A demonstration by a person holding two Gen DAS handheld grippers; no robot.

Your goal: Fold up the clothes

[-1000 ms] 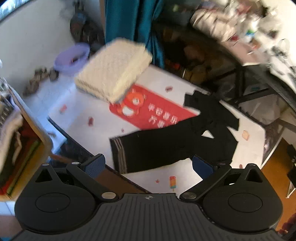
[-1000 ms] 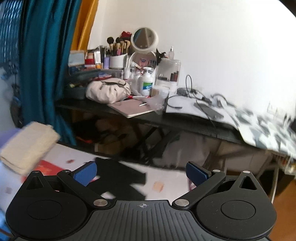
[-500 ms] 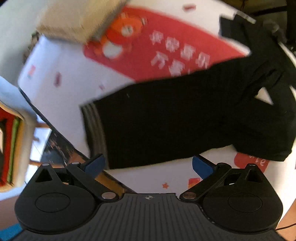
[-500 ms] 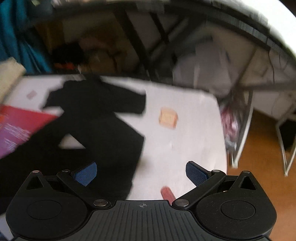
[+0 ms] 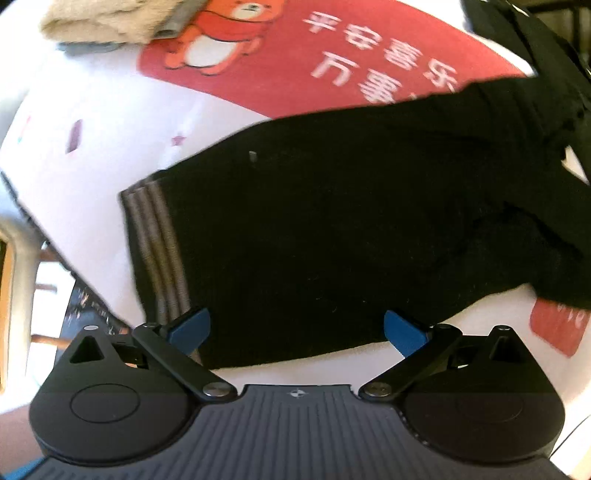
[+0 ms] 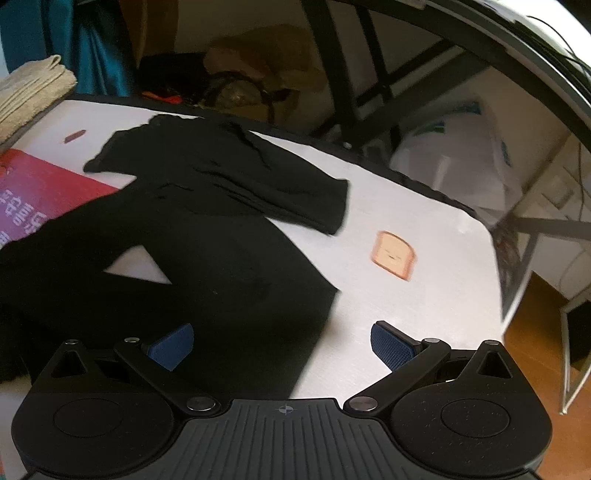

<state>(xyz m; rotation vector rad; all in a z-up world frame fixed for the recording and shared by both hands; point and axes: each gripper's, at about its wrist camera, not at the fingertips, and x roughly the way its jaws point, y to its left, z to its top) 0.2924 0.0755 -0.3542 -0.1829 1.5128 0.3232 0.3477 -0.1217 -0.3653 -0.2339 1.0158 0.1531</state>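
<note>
A black garment (image 5: 332, 229) with a grey striped hem (image 5: 155, 243) lies spread on a white printed table cover (image 5: 92, 147). My left gripper (image 5: 297, 328) is open and hovers just above the garment's near edge, close to the striped hem. In the right wrist view the same black garment (image 6: 184, 229) shows its other end, with a sleeve (image 6: 280, 188) folded across. My right gripper (image 6: 282, 343) is open and low over the garment's near right corner; its left fingertip is over the cloth, its right one over bare cover.
A folded cream towel (image 5: 110, 18) lies at the far left of the table, also in the right wrist view (image 6: 29, 92). A red printed patch (image 5: 295, 62) is on the cover. Black desk legs (image 6: 332, 62) and bags stand beyond the table's far edge.
Both grippers have tilted down and dropped towards the table, closing in on the black garment. Both stayed open.
</note>
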